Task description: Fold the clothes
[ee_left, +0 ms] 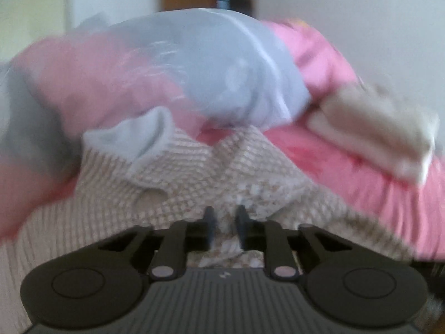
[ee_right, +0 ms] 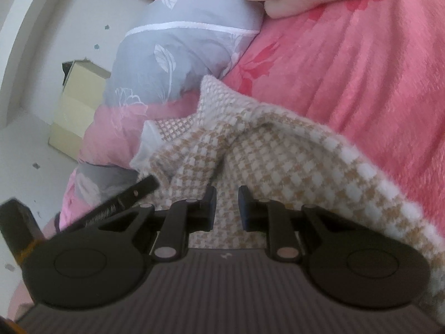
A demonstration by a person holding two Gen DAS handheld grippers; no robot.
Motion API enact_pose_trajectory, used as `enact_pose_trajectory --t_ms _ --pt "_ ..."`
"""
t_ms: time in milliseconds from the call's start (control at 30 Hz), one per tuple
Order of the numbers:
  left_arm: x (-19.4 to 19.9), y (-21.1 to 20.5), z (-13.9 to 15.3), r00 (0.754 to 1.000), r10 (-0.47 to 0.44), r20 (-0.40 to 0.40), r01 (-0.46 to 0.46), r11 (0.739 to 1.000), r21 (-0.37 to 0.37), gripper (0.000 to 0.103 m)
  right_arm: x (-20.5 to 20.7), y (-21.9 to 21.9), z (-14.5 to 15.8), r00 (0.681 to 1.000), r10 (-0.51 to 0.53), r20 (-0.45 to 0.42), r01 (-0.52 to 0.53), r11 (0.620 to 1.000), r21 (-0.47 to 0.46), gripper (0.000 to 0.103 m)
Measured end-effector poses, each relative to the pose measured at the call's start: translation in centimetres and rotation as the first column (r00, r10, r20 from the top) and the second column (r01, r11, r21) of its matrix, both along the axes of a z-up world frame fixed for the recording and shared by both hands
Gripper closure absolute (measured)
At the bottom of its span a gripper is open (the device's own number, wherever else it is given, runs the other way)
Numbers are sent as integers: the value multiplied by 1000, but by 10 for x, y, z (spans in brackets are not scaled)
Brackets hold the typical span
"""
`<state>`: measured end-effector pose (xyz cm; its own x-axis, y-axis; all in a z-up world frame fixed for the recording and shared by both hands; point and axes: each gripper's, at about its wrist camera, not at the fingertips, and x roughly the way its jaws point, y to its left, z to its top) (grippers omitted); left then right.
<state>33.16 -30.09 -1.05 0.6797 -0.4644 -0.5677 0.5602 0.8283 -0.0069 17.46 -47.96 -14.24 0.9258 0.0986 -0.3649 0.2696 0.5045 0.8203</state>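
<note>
Pink bedspread (ee_right: pixel 347 64) is carrying houndstooth knit garment (ee_right: pixel 278 150); left gripper (ee_left: pixel 225 217) and right gripper (ee_right: pixel 227 197) jaws are both pinching its fabric.

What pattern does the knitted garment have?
Beige-and-white houndstooth check on the knitted garment, clearest in the right wrist view.

My left gripper (ee_left: pixel 225 222) is pinching the beige-and-white knit garment (ee_left: pixel 194 178), fingers (ee_left: pixel 209 217) nearly closed on its bunched fabric. Farther off, a grey floral pillow (ee_left: pixel 222 78) is lying on the pink bed (ee_left: pixel 347 172), blurred.
</note>
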Motion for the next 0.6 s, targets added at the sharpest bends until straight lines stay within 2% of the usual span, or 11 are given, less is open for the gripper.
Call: enact_pose_trajectory --t_ms 100,200,300,367,433,600 --pt "-2 32 8 994 114 -2 -113 988 -104 92 3 3 3 1000 11 -16 -11 999 -41 87" --pt "-3 80 11 959 262 -105 -280 932 -230 93 4 3 4 1000 12 -19 -13 999 -48 87" --pt "-6 126 8 908 357 -218 -412 855 -315 92 4 3 3 1000 11 -15 -12 999 -43 87" --pt "-12 146 2 888 377 -262 -449 832 -327 92 4 3 2 1000 12 -15 -12 999 -48 87" --pt "-19 165 -7 875 371 -309 -466 819 -335 90 5 4 2 1000 13 -15 -13 998 -53 87" --pt "-42 198 -20 854 392 -341 -503 790 -351 88 4 4 1 1000 12 -9 -13 998 -55 87"
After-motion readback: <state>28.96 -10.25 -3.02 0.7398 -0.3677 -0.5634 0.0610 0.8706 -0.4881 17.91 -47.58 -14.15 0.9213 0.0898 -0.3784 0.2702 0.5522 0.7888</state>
